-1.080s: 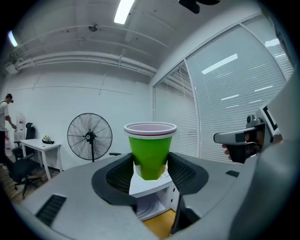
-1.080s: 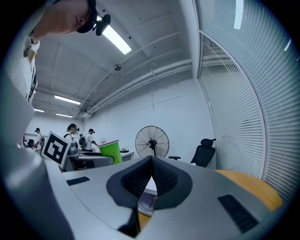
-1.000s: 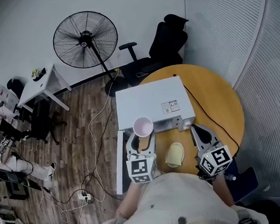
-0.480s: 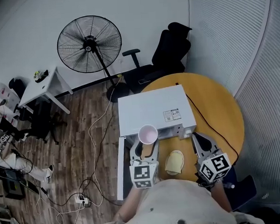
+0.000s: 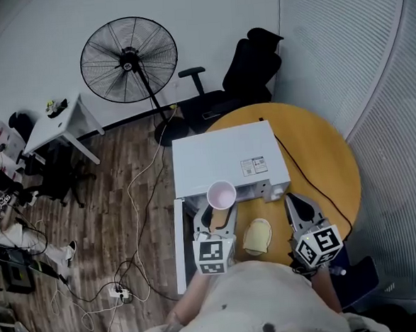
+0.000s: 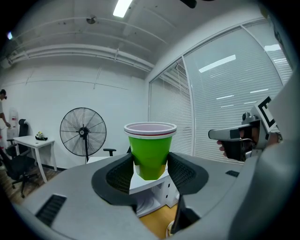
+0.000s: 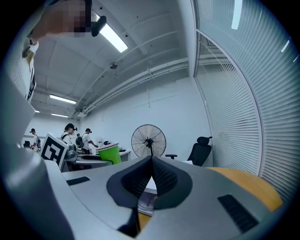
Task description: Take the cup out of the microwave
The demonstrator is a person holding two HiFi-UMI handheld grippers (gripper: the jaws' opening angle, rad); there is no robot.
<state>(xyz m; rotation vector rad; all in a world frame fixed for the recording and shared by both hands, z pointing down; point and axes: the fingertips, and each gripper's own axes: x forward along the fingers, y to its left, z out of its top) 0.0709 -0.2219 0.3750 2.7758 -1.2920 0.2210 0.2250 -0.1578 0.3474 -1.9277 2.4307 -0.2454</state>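
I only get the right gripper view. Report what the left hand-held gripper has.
Observer: The left hand-held gripper is clamped on the green cup, low on its body, upright.
Operator: Say where the cup sits against the microwave.
Observer: In the head view, it is at the microwave's front edge.
Operator: Name anything on the table near it.
Observer: A pale yellow item lies on the table, just right of that gripper.

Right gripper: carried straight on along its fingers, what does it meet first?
Probably the white microwave, near its corner on that side, just beyond the shut right gripper. Depth is hard to judge, so it could slip past.
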